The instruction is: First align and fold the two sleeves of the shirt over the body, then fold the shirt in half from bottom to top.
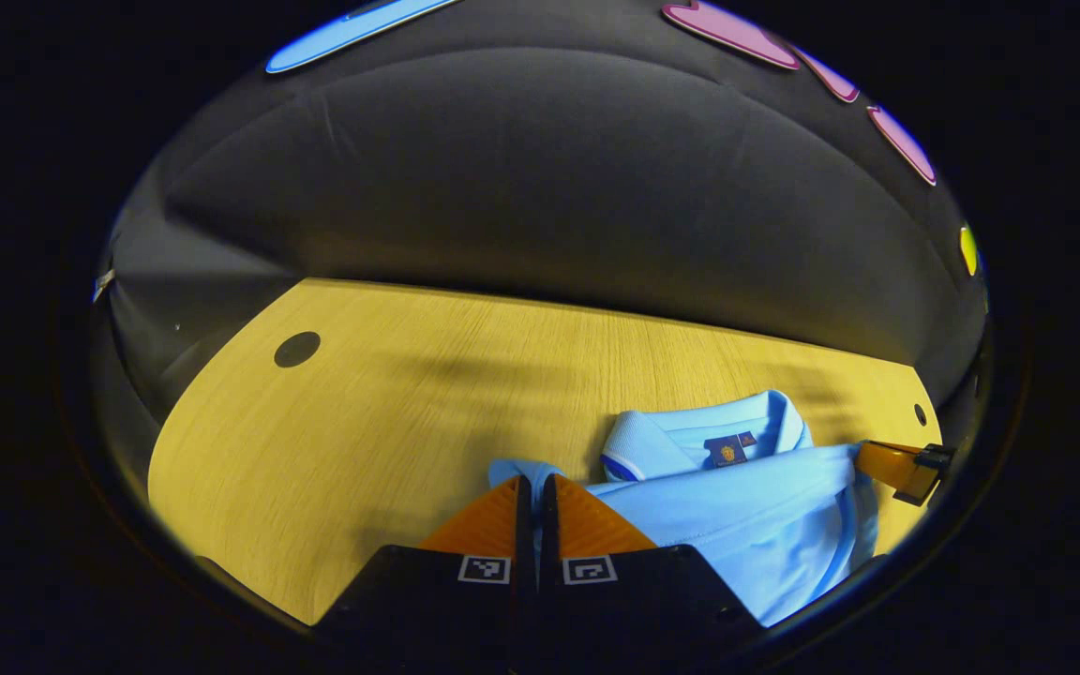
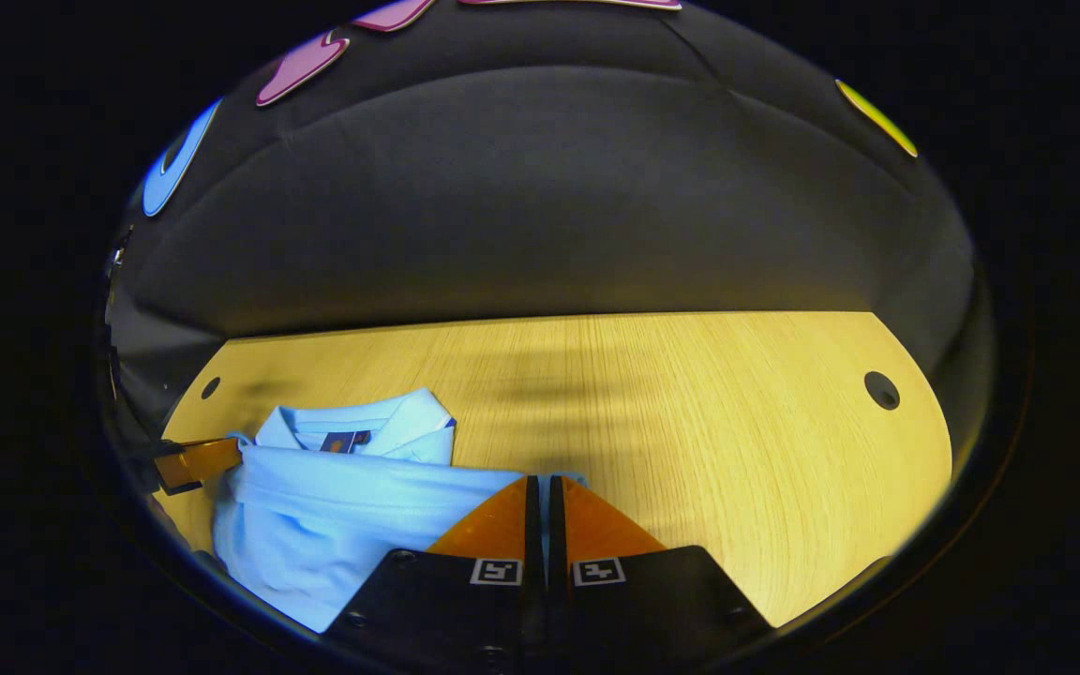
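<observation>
Left gripper view: the left gripper (image 1: pixel 534 492) has its jaws drawn together on a corner of the light blue shirt (image 1: pixel 746 525), a thin strip of cloth showing between them. The shirt lies on the wooden counter (image 1: pixel 390 412), collar (image 1: pixel 690 436) toward the booth wall, with a folded edge running straight across just below the collar. The right gripper (image 1: pixel 906 467) appears at the far end of that edge. Right gripper view: the right gripper's jaws are likewise closed on the opposite corner of the same edge, cloth visible in the narrow gap. Judged from the soft drape and creases, the fabric is light, limp and easily dragged; it will sag between the grippers unless held taut. Corner holds at both ends of an edge suit it best.
</observation>
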### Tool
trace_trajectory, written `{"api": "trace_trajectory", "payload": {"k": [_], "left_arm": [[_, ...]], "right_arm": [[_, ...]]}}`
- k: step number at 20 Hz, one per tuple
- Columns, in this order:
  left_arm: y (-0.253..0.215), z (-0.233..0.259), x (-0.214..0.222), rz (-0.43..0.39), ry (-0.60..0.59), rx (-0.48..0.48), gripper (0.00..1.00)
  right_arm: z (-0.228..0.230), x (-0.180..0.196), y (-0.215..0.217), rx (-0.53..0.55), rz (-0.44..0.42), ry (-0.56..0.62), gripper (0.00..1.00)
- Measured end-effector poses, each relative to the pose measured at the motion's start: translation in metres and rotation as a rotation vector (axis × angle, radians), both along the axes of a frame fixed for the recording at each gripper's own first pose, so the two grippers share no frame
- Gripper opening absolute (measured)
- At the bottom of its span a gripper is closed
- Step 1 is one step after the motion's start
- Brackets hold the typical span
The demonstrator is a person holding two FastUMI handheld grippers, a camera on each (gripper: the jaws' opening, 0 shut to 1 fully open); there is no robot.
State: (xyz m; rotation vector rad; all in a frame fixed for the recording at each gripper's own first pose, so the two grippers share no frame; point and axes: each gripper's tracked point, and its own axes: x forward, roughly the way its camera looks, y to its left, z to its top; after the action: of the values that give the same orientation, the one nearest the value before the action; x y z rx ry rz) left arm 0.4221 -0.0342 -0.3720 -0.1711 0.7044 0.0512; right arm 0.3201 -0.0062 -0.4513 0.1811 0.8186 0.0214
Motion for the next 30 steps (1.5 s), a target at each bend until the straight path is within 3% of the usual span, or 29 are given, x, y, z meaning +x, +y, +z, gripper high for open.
{"api": "trace_trajectory", "payload": {"k": [7,9,10,12,13,15,16,17,18,21,22,30], "left_arm": [[0.0,-0.005,-0.001,-0.001,0.006,0.0,0.06],[-0.003,-0.008,-0.004,-0.009,0.018,-0.003,0.1],[-0.002,-0.009,-0.002,-0.011,0.017,0.001,0.16],[-0.004,-0.008,-0.004,-0.017,0.022,0.002,0.22],[-0.004,-0.008,-0.005,-0.02,0.025,0.005,0.31],[-0.006,-0.007,-0.008,-0.019,0.028,0.008,0.51],[-0.006,-0.006,-0.01,-0.018,0.028,0.009,0.61],[-0.005,-0.006,-0.012,-0.018,0.026,0.013,0.71],[-0.004,-0.006,-0.013,-0.016,0.031,0.017,0.81],[0.007,-0.001,-0.016,0.013,0.024,0.064,0.83],[0.01,0.001,-0.018,0.023,0.016,0.075,0.91],[0.006,0.061,-0.049,0.015,-0.13,0.07,0.92]], "right_arm": [[-0.002,-0.001,-0.001,-0.005,-0.022,0.015,0.05],[-0.003,-0.002,-0.002,-0.034,-0.019,0.017,0.11],[-0.003,-0.003,-0.003,-0.046,-0.012,0.015,0.1],[-0.003,-0.005,-0.003,-0.055,-0.007,0.019,0.25],[-0.003,-0.006,-0.004,-0.06,-0.01,0.024,0.27],[-0.001,-0.008,-0.01,-0.069,-0.023,0.028,0.39],[0.001,-0.01,-0.012,-0.07,-0.03,0.029,0.59],[0.004,-0.01,-0.013,-0.065,-0.036,0.021,0.69],[0.007,-0.01,-0.014,-0.059,-0.041,0.01,0.7],[0.011,-0.014,-0.014,-0.048,-0.044,0.007,0.74],[0.013,-0.016,-0.014,-0.045,-0.043,0.002,0.76],[0.082,-0.034,-0.017,-0.049,-0.033,-0.168,0.77]]}}
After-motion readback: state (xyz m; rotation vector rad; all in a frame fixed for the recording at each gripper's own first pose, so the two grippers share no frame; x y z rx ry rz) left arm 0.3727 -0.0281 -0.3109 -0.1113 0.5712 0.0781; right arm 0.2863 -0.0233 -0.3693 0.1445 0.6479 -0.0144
